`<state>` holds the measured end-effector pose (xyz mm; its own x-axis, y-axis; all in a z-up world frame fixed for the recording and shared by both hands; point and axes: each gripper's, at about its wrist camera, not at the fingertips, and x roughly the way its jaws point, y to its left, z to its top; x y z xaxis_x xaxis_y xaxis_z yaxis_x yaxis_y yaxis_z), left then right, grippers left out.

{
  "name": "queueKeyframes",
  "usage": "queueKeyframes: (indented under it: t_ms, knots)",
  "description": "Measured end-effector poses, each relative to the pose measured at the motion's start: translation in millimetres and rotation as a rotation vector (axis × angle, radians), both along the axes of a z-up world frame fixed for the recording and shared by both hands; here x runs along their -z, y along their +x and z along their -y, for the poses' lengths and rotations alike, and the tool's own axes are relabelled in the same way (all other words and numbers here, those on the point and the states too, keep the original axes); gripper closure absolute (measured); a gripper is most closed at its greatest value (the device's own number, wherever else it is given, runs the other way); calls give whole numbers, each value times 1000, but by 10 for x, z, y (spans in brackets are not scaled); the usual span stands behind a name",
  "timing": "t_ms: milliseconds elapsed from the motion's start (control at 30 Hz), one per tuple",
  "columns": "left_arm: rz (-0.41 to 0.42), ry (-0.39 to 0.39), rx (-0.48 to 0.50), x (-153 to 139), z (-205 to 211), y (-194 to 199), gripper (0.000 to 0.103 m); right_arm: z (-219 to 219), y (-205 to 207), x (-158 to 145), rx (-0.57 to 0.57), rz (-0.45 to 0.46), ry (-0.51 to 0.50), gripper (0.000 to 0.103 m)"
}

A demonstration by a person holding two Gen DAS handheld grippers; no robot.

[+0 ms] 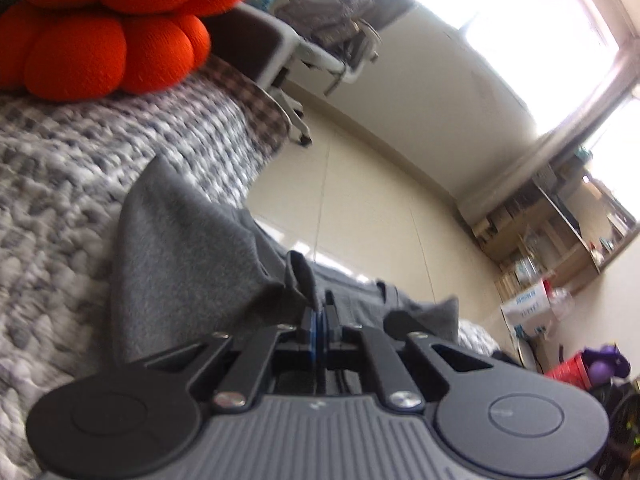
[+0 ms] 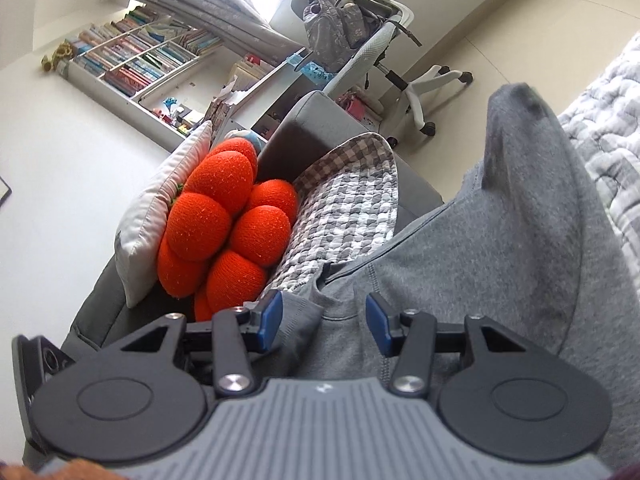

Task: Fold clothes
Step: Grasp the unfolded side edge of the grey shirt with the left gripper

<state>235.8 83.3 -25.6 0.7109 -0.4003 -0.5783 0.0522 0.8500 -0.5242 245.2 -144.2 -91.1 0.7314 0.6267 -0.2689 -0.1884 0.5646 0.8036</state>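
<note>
On the grey-white checked quilted bed cover point(image 1: 60, 184) | grey fleece sweatshirt point(image 2: 500, 248) lies, edge lifted toward 12 o'clock | left gripper point(image 1: 318, 314) fingers clenched on its fabric | right gripper point(image 2: 323, 320) fingers released, straddling cloth | step: carrying fold over; next likely needs right pinch.

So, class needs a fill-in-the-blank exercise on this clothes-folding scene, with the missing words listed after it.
1. The left gripper has its jaws ____ on a fold of the grey garment.
2. The right gripper has its jaws ____, with grey fabric lying between them.
3. The cushion shaped like a cluster of balls is ____ in colour.
4. The office chair stands on the ____.

Missing words: shut; open; orange; floor
</note>
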Motion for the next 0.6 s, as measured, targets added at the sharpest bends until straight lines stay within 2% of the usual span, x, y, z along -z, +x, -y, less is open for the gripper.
queueKeyframes:
  t_ms: [100,233,300,367,467,600]
  knots:
    - [10,17,17,52,57,-9,101,19,-10,-5,9,3,1,52]
    - [-11,-47,30,121,50,37,100,34,5,15,12,1,18,52]
    - [2,-75,46,78,54,-10,100,46,10,21,12,-2,25,52]
    - [32,-71,66,-10,53,-81,100,52,13,22,9,-1,31,52]
    - [75,-16,50,-154,-22,-160,99,41,14,8,-4,5,40,52]
    - [96,87,-47,-259,-345,-111,99,-36,10,-22,-36,27,13,52]
